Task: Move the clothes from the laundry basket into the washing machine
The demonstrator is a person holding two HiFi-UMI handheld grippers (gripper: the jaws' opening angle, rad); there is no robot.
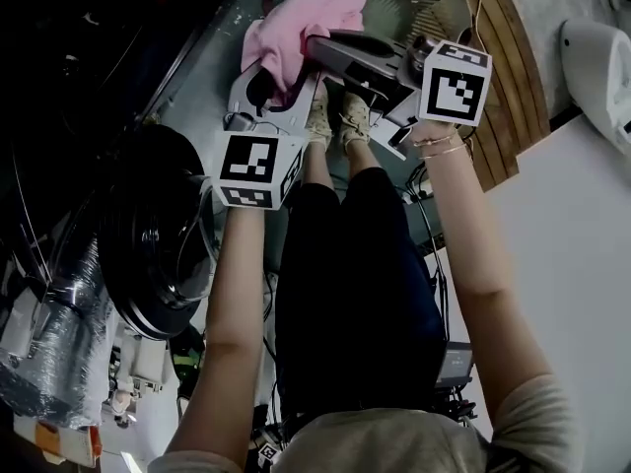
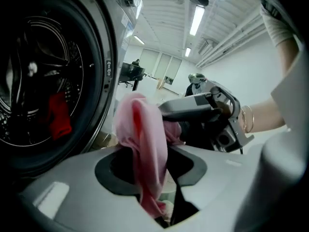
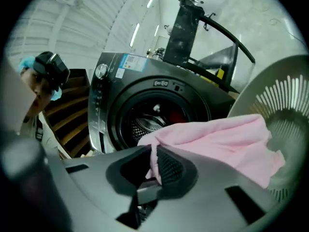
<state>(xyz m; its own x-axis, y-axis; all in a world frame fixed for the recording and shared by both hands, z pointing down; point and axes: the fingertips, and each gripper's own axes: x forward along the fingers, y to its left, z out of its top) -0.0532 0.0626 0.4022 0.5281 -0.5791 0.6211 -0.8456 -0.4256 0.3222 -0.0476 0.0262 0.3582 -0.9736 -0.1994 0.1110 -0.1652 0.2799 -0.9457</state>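
A pink garment hangs in the air between both grippers, just in front of the grey laundry basket. My right gripper is shut on a fold of the pink garment, which it pinches against its meshed pad. My left gripper is open, and the pink garment drapes loosely down through the gap between its jaws. The washing machine's drum gapes at the left with a red garment inside. Its round door stands open.
The person's shoes stand on the floor below the grippers. A wooden board lies beside the basket. Wrapped bundles sit at the lower left. A black frame rises behind the washing machine.
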